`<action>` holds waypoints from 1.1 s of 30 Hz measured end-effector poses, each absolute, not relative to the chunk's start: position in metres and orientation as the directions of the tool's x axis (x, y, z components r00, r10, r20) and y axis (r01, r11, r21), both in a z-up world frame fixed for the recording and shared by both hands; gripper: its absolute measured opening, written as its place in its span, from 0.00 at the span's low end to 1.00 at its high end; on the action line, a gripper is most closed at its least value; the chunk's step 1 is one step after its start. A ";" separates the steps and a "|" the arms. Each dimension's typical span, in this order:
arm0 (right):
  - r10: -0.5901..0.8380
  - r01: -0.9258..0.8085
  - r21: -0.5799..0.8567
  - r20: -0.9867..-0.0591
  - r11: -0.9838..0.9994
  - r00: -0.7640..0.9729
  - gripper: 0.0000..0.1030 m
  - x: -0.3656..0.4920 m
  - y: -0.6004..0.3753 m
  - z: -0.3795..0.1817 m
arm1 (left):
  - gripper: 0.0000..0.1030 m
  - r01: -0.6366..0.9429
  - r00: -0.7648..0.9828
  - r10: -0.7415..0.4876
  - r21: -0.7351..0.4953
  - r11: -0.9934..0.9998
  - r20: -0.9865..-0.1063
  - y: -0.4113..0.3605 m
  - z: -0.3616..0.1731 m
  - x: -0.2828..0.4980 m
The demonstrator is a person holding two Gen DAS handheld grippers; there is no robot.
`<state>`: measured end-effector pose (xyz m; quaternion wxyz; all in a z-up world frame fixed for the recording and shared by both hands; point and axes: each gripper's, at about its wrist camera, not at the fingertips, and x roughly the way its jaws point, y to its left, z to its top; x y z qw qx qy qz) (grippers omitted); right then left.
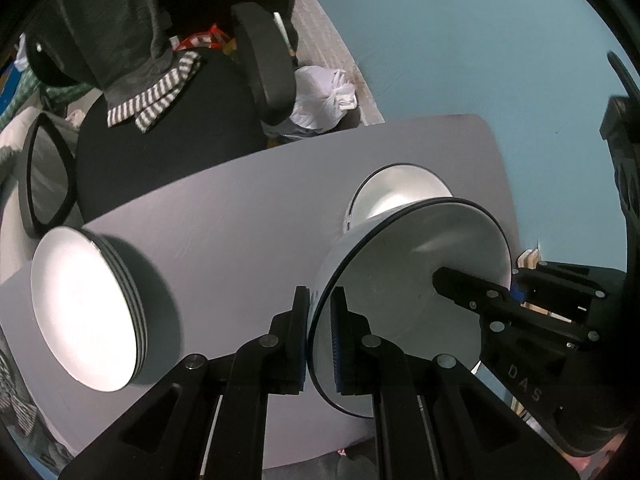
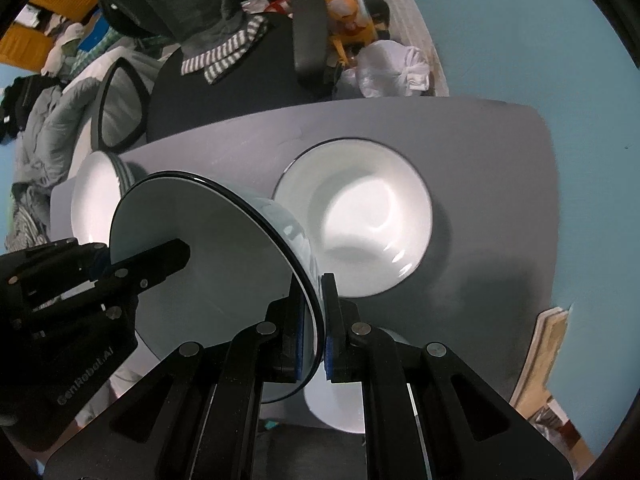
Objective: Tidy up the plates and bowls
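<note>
Both grippers clamp one bowl [image 1: 404, 280] by opposite sides of its rim and hold it in the air above the table [image 1: 240, 208]. The bowl is white inside with a thin dark edge.

In the left wrist view, the left gripper [image 1: 320, 336] is closed on the near rim, one pad outside the wall and one pad inside. The right gripper [image 1: 448, 280] reaches in from the right; one black finger lies inside the bowl against the far wall. The bowl's mouth tilts toward the right of this view.

In the right wrist view, the same bowl [image 2: 224, 264] fills the lower left. The right gripper [image 2: 318, 328] is shut on its rim, blue pads on either side of the thin wall. The left gripper [image 2: 176, 252] comes in from the left, one finger showing inside the bowl.

A second bowl [image 2: 356, 216] sits upright on the table, below and behind the lifted one, near the far right part of the tabletop. A stack of plates [image 1: 88, 312] rests at the left edge of the table, well apart from the second bowl. In the right wrist view another white dish [image 2: 340, 404], partly hidden by the gripper, lies at the near edge.

Behind the table stands a black chair [image 1: 168, 120] with a grey garment [image 1: 120, 32] draped over it. A white bag [image 1: 324, 96] lies on the floor beside the chair.
</note>
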<state>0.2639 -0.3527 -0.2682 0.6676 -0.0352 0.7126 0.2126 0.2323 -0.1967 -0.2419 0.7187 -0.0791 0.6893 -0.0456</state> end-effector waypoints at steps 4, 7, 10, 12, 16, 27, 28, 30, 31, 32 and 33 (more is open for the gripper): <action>0.240 -0.310 0.264 -0.964 0.913 -0.115 0.07 0.276 -0.362 -0.271 | 0.08 -0.033 0.042 -0.179 -0.180 0.983 -0.983 -0.207 -0.244 0.246; 0.237 -0.298 0.261 -0.965 0.918 -0.114 0.07 0.285 -0.369 -0.273 | 0.08 -0.025 0.037 -0.173 -0.174 0.984 -0.984 -0.215 -0.246 0.255; 0.234 -0.288 0.258 -0.965 0.922 -0.116 0.07 0.294 -0.375 -0.276 | 0.08 -0.018 0.032 -0.169 -0.170 0.985 -0.985 -0.222 -0.248 0.262; 0.233 -0.283 0.258 -0.965 0.924 -0.121 0.07 0.298 -0.378 -0.278 | 0.08 -0.015 0.026 -0.169 -0.169 0.985 -0.985 -0.226 -0.250 0.268; 0.224 -0.272 0.253 -0.966 0.928 -0.133 0.08 0.305 -0.383 -0.285 | 0.08 -0.004 0.005 -0.157 -0.157 0.988 -0.988 -0.233 -0.260 0.276; 0.210 -0.252 0.249 -0.962 0.935 -0.173 0.08 0.312 -0.389 -0.307 | 0.08 0.008 -0.036 -0.125 -0.126 0.992 -0.991 -0.241 -0.281 0.281; 0.206 -0.252 0.246 -0.963 0.936 -0.174 0.08 0.312 -0.389 -0.308 | 0.08 0.008 -0.038 -0.124 -0.124 0.992 -0.992 -0.241 -0.282 0.282; 0.199 -0.253 0.239 -0.964 0.937 -0.176 0.08 0.312 -0.389 -0.310 | 0.08 0.009 -0.039 -0.116 -0.116 0.993 -0.993 -0.243 -0.285 0.283; 0.195 -0.253 0.236 -0.965 0.938 -0.176 0.08 0.312 -0.389 -0.310 | 0.08 0.010 -0.041 -0.112 -0.113 0.994 -0.993 -0.244 -0.286 0.283; 0.192 -0.253 0.233 -0.965 0.939 -0.177 0.08 0.312 -0.389 -0.312 | 0.08 0.011 -0.043 -0.109 -0.109 0.994 -0.993 -0.244 -0.288 0.283; 0.189 -0.253 0.231 -0.966 0.940 -0.178 0.08 0.312 -0.389 -0.313 | 0.08 0.013 -0.046 -0.106 -0.107 0.994 -0.993 -0.245 -0.288 0.283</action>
